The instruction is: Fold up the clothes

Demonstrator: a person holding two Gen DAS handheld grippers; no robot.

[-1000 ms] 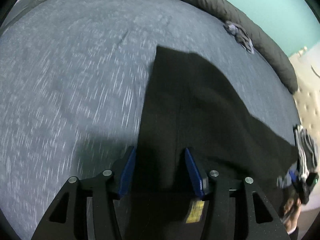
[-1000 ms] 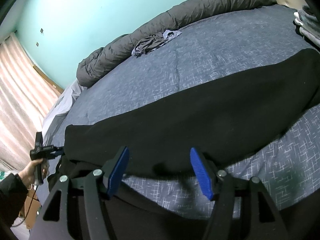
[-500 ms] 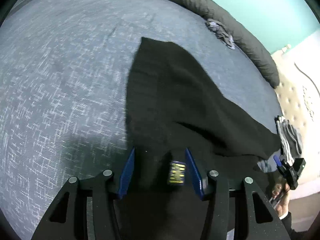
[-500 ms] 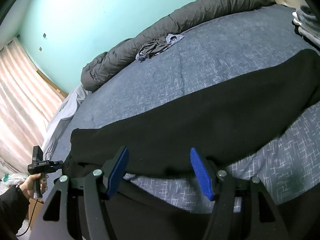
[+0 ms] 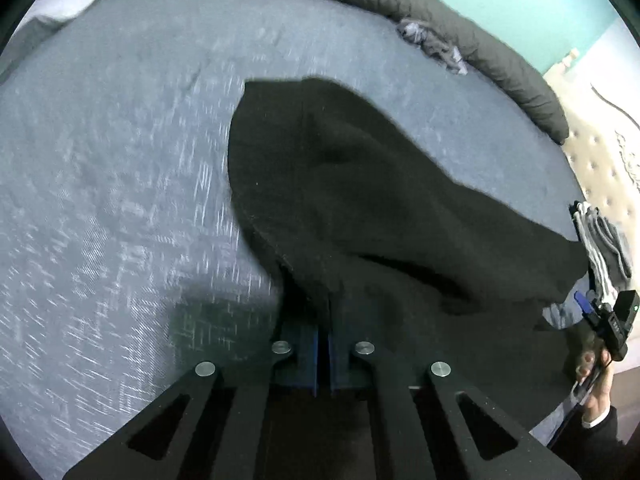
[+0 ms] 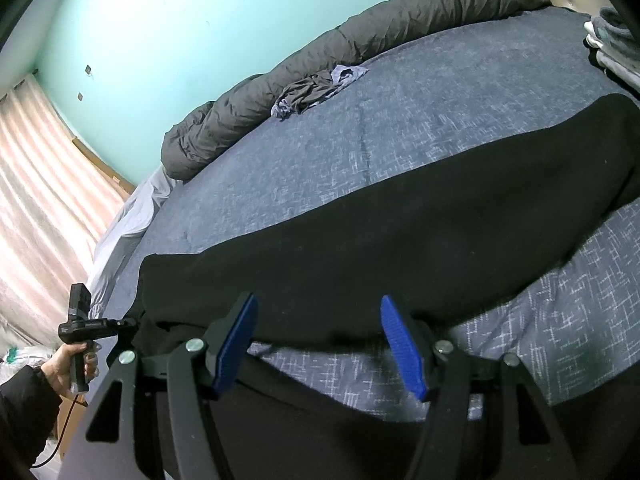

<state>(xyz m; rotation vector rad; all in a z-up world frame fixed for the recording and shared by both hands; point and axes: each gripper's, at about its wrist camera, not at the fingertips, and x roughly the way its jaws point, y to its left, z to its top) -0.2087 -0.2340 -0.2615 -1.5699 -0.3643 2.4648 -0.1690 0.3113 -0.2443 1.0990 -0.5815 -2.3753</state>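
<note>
A long black garment (image 5: 380,200) lies stretched across the blue-grey bedspread (image 5: 120,160). My left gripper (image 5: 323,320) is closing to a tight pinch on the garment's near end, and the cloth rises in a fold from its blue pads. From the right wrist view the same garment (image 6: 400,248) runs left to right. My right gripper (image 6: 318,344) hangs open just above its near edge, pads apart with nothing gripped. A hand holds the left gripper (image 6: 92,326) at the garment's left end.
A rolled dark grey duvet (image 6: 360,40) lines the far edge of the bed, with a crumpled grey cloth (image 6: 316,92) against it. A stack of folded clothes (image 5: 604,240) sits by the tufted headboard (image 5: 600,152). Curtains (image 6: 40,200) hang at the left.
The left jaws went from wide apart around the black cloth to pinched on it, and that end has lifted and bunched. The right gripper has held still, open.
</note>
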